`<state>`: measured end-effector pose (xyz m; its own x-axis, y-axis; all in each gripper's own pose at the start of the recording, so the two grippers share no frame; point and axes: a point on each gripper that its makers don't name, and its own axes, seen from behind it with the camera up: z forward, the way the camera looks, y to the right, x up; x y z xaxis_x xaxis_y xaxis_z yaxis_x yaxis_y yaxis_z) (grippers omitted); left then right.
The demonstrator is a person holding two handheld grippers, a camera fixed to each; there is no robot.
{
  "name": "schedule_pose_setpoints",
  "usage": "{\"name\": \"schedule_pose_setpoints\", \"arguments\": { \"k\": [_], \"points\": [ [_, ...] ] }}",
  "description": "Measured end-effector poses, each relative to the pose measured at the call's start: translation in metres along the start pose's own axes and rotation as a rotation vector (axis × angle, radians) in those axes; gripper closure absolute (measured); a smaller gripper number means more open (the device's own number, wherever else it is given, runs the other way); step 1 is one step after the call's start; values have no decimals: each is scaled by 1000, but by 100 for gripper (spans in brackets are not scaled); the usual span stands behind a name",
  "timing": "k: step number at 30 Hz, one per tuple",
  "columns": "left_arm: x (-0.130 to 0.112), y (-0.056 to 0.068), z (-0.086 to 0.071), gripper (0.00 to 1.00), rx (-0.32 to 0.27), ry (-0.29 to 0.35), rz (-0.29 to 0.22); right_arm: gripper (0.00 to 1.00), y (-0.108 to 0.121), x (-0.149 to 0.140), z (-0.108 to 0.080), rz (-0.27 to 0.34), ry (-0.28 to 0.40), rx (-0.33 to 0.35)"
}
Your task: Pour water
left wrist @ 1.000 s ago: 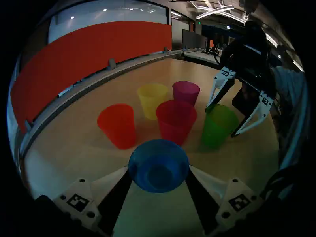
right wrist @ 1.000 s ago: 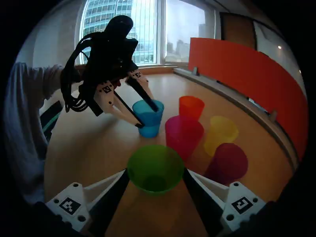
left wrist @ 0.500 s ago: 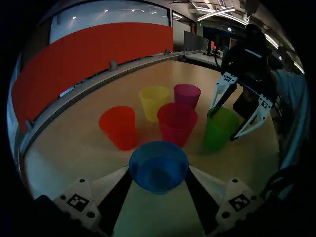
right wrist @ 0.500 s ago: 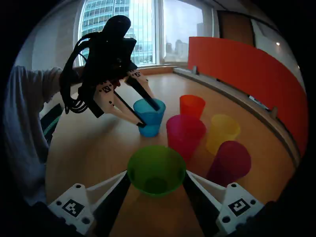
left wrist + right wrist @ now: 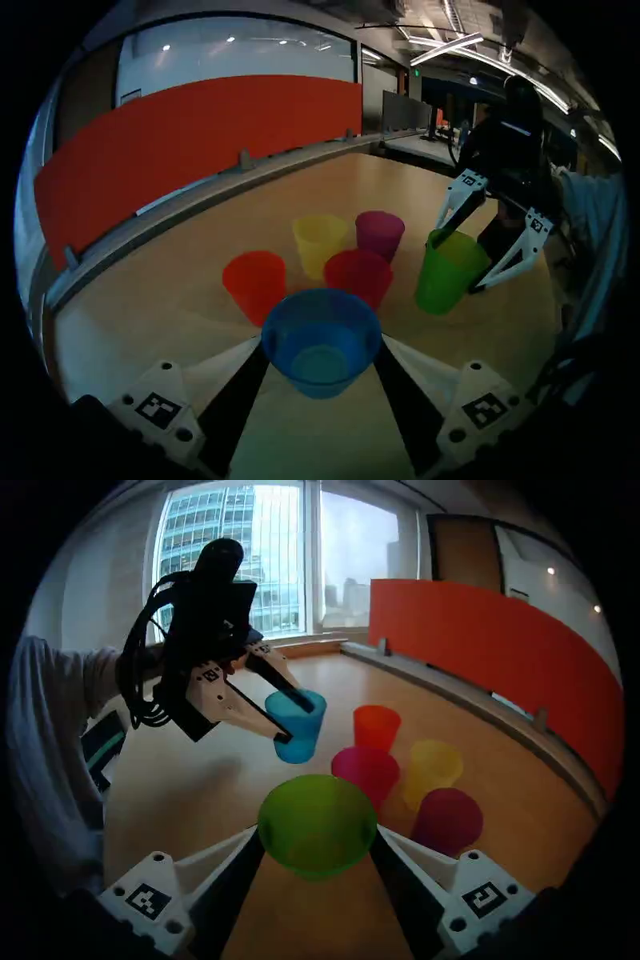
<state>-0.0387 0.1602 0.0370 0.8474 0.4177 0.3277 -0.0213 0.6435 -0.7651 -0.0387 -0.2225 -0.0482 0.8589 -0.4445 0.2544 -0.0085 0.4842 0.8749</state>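
Left hand-held gripper: fingers spread to about a cup's width, one on each side of the blue cup and both pressing on it. The cup's mouth is turned up toward the camera. There is a paler disc low inside, probably water, though the light is dim and the level is hard to judge. In the right gripper view the blue cup hangs clear of the desk on a slight tilt. One finger lies by its rim and the other against its lower wall, and a shadow falls on the wood below.

Right hand-held gripper: opened about as wide, both fingers bearing on the green cup, whose open mouth faces the camera. I cannot tell what it holds. In the left gripper view the green cup is tilted between the two white fingers. It sits to the right of the other cups, near them but apart.

Four cups stand upright on the desk between the two held cups:
- orange cup, on the left of the group
- pink cup, just beyond the blue cup's rim
- yellow cup, behind the pink cup
- purple cup, behind the pink cup and beside the yellow one

An orange partition runs along the desk's far edge. In the right gripper view a window looks out on tall buildings. A grey sleeve comes in at the left, behind the left hand-held gripper.
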Motion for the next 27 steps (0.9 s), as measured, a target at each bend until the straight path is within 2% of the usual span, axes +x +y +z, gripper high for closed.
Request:
{"name": "schedule_pose_setpoints", "arguments": {
  "k": [11, 19, 27],
  "points": [
    [37, 4, -36, 14, 54, 140, -47, 9, -5, 37, -23, -22, 86, -51],
    [58, 9, -59, 14, 80, 214, -53, 9, -12, 62, -35, -27, 160, -79],
    [71, 17, -73, 14, 82, 266, -59, 9, -15, 83, -43, -25, 240, -108]
  ]
}}
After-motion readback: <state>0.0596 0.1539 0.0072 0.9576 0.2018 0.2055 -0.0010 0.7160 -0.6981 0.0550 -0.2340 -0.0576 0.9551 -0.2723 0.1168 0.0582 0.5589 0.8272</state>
